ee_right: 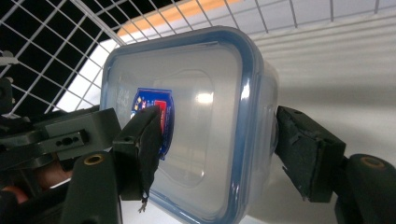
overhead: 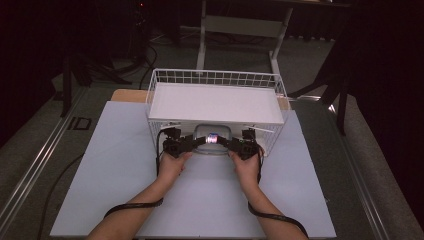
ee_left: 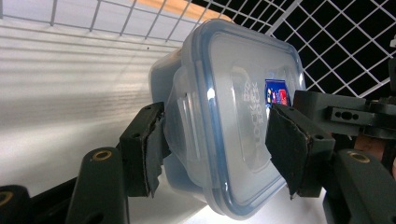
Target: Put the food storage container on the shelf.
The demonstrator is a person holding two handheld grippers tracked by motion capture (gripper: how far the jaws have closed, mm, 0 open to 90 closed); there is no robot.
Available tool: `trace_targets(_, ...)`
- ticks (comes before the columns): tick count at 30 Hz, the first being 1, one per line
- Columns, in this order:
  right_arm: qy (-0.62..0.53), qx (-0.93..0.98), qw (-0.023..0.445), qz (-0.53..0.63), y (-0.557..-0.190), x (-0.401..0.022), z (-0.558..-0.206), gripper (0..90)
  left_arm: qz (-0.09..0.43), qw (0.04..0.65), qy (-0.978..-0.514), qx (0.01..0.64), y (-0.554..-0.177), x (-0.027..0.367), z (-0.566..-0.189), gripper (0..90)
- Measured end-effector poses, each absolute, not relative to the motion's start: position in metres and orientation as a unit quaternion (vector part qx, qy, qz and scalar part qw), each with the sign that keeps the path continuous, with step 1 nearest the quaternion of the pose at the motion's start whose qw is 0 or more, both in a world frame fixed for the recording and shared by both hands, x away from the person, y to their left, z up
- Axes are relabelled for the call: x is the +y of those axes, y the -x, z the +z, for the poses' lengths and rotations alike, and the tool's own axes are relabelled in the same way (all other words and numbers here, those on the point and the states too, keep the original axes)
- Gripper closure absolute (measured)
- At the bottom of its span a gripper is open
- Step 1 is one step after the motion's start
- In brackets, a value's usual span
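Note:
A clear plastic container (overhead: 212, 134) with a blue-rimmed lid and a blue sticker sits low at the front of a white wire basket (overhead: 215, 77). My left gripper (overhead: 202, 141) reaches in from the left and my right gripper (overhead: 223, 142) from the right. In the left gripper view the container (ee_left: 224, 116) stands between the jaws of the left gripper (ee_left: 217, 144). One pad lies against the side latch and the other on the lid. In the right gripper view the right gripper (ee_right: 222, 151) clasps the container (ee_right: 201, 98) the same way, lid and side.
The basket stands at the far middle of a pale board (overhead: 120, 165) on the table. Wire mesh (ee_left: 345, 42) and a white striped surface (ee_left: 70, 93) lie right behind the container. The other gripper's body (ee_left: 345, 114) sits close beside each jaw. Cables trail from both wrists.

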State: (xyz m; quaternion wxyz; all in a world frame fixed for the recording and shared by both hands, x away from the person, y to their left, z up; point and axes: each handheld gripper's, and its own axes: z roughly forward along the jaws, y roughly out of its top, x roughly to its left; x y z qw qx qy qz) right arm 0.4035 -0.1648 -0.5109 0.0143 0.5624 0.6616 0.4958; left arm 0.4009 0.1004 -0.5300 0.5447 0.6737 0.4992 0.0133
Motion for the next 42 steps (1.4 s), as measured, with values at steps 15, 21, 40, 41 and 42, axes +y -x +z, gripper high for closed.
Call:
trace_targets(15,-0.552,0.660,0.027,0.509,-0.410,-0.160,-0.517,29.3,0.028,0.543,-0.662,0.516,-0.406,0.100,-0.532,35.4)
trace_targets(21,-0.564,0.654,0.026,0.503,-0.410,-0.159,-0.519,28.4,0.026,0.537,-0.664,0.520,-0.407,0.098,-0.532,33.0)
trace_targets(40,-0.490,0.715,0.147,0.477,-0.374,-0.165,-0.503,30.7,0.062,0.521,-0.701,0.482,-0.362,0.110,-0.520,33.6)
trace_targets(41,-0.485,0.718,0.150,0.476,-0.370,-0.164,-0.502,30.8,0.061,0.524,-0.704,0.476,-0.358,0.111,-0.519,33.5)
trace_targets(42,-0.481,0.720,0.152,0.477,-0.366,-0.164,-0.502,31.4,0.066,0.524,-0.709,0.467,-0.353,0.111,-0.518,33.4)
